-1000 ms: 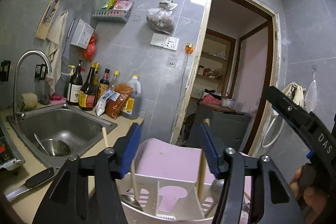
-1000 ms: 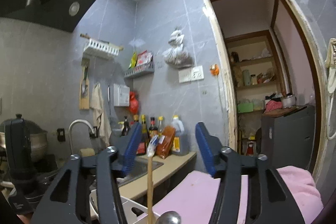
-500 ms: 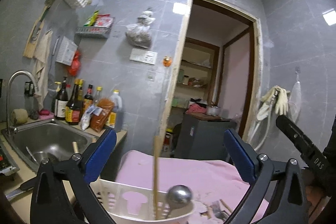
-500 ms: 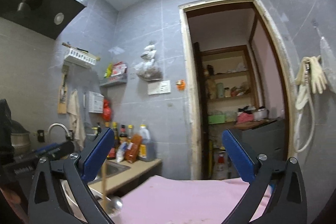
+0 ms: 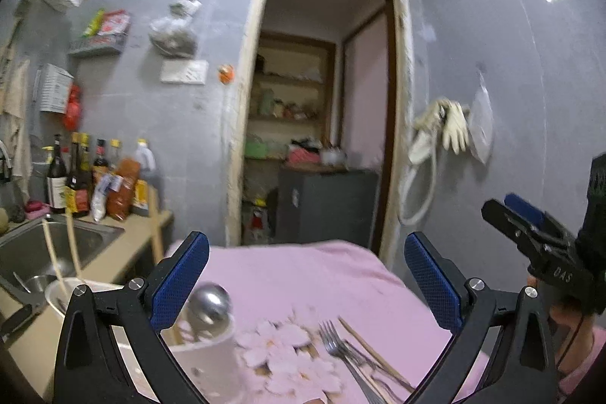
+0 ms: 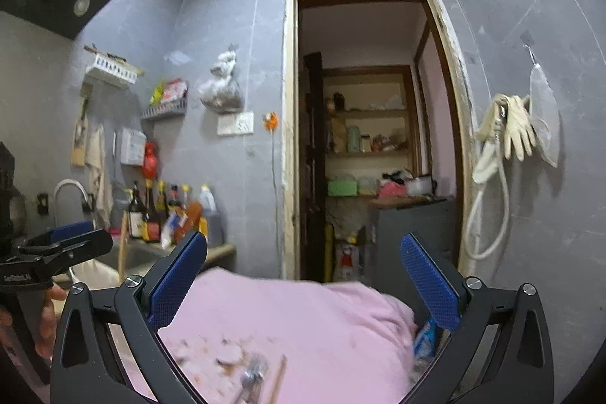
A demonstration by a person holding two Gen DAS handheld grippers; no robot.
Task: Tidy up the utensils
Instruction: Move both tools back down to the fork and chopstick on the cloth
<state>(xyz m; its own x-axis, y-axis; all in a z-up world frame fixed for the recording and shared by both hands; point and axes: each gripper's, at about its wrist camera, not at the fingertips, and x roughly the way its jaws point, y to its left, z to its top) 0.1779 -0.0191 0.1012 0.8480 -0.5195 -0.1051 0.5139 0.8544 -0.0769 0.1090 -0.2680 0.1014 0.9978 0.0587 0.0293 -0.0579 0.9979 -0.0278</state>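
I log a steel fork [image 5: 342, 353] and wooden chopstick [image 5: 373, 351] on soft pink cloth [image 5: 303, 275], beside a white plastic holder [image 5: 204, 354]. My left gripper [image 5: 306, 275] and right gripper [image 6: 303, 275] have textured blue jaws spread wide, holding nothing.

Before us a cloth [image 5: 303, 275] covers the desk, and on it lie forks [image 5: 341, 354] with a chopstick [image 5: 373, 351] just to their right. Left of them stands a holder [image 5: 204, 358] with a ladle [image 5: 208, 301] and chopsticks [image 5: 72, 252] in it. Farther left sits the sink [image 5: 57, 245], bottles [image 5: 75, 177] behind it. A doorway [image 5: 318, 108] opens behind the desk, with gloves [image 5: 450, 124] hanging on the wall to its right.
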